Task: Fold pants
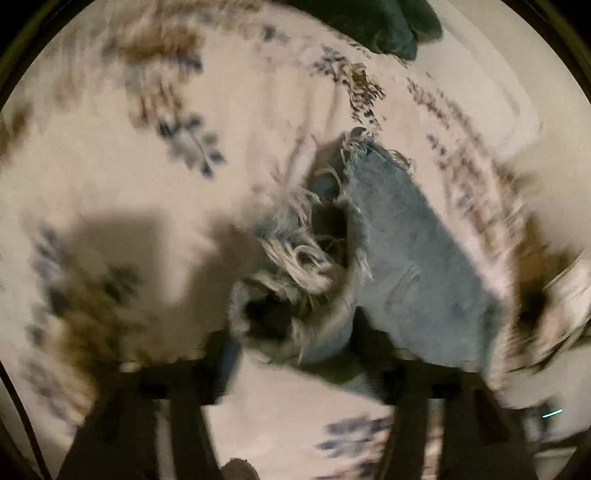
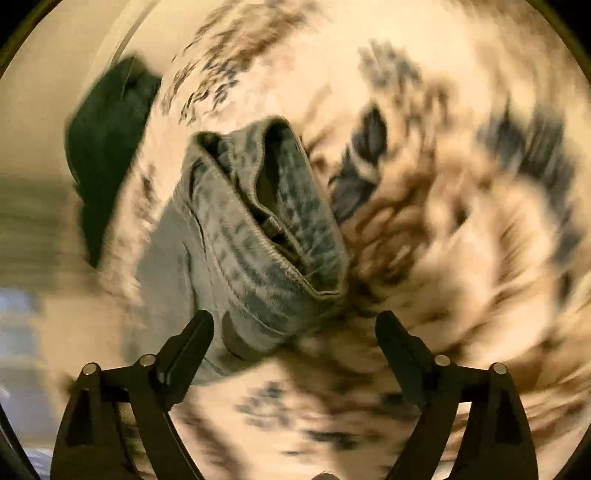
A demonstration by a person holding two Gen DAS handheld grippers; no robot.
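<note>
While blurred, frayed denim pants [image 1: 417, 258] seemingly bunch between left gripper [image 1: 295, 354] fingers.

Blurred floral bedspread [image 1: 258, 110]; perhaps green pillow [image 1: 388, 26]

Faded light-blue pants [image 1: 417, 258] (pale frayed hems) on cream, blue-and-brown floral bedspread [image 1: 110, 177].
</note>
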